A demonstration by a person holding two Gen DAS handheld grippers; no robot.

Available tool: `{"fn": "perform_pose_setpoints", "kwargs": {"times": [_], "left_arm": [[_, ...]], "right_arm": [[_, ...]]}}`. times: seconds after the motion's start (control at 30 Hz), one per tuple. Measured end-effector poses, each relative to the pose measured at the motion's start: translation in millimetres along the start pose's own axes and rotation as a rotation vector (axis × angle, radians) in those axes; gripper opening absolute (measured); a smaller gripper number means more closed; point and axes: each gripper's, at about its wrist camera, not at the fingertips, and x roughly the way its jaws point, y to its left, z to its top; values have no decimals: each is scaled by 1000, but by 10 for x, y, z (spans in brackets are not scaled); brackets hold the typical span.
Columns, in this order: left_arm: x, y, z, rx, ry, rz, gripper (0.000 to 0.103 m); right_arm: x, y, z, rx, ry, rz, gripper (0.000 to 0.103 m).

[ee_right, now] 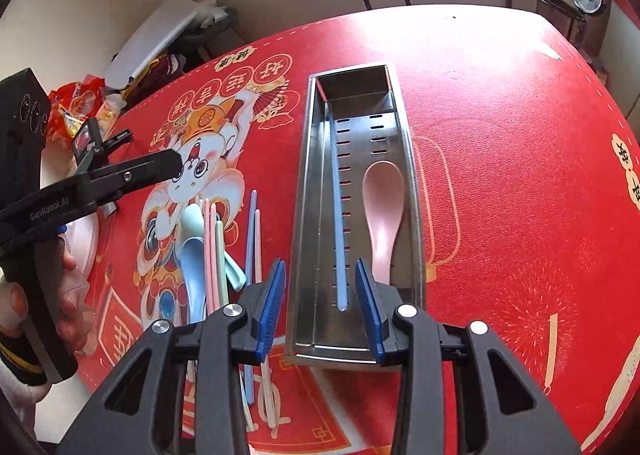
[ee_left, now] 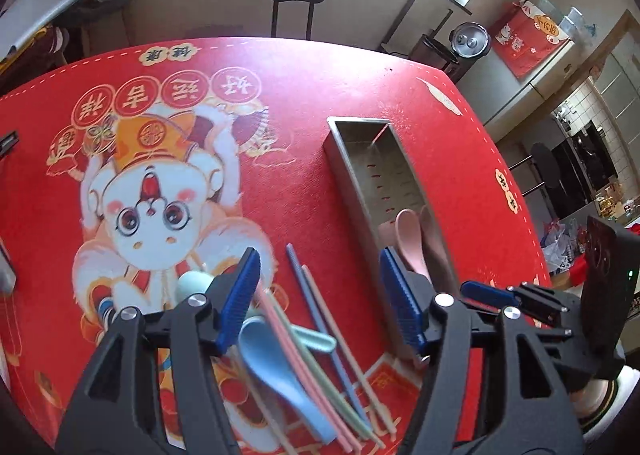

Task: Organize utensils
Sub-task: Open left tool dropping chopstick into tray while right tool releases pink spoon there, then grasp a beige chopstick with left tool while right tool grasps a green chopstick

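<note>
Both tools, left tool (ee_left: 320, 295) and right tool (ee_right: 320, 299), hung open and empty, pink spoon (ee_right: 383, 207) and blue chopstick (ee_right: 339, 235) already binned in the steel tray (ee_right: 316, 191), loose pile (ee_left: 304, 355) left on the surface (ee_right: 500, 135).

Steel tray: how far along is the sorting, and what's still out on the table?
Done: the steel tray holds a pink spoon and one blue chopstick. In hand: nothing; the right claw is open over the tray's near end, and the left claw is open above the pile. Left: a blue spoon, a teal spoon and the loose chopsticks lie on the red mat.
</note>
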Motion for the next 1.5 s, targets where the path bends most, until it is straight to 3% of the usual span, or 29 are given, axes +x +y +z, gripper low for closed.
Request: {"fn": "perform_pose_setpoints", "kwargs": {"times": [0.07, 0.1, 0.13, 0.33, 0.57, 0.93, 1.3, 1.5], "left_arm": [[-113, 198, -203, -20, -3, 27, 67], [-162, 277, -314, -36, -7, 43, 80], [-224, 369, -429, -56, -20, 55, 85], [-302, 671, -1015, -128, -10, 79, 84], [-267, 722, -1404, -166, -7, 98, 84], [-337, 872, -1471, -203, -44, 112, 79], [-267, 938, -1434, -210, -37, 102, 78], [-154, 830, -1360, -180, -15, 83, 76]], "right_arm": [[-6, 64, -52, -30, 9, 9, 36], [7, 100, -75, -43, 16, 14, 36], [23, 144, -100, -53, 23, 19, 37], [130, 382, -261, -105, 81, 51, 37], [263, 643, -400, -180, 153, 81, 36], [655, 952, -395, -307, 247, 25, 14], [918, 1034, -291, -326, 290, -13, 9], [978, 977, -215, -279, 302, 23, 9]]}}
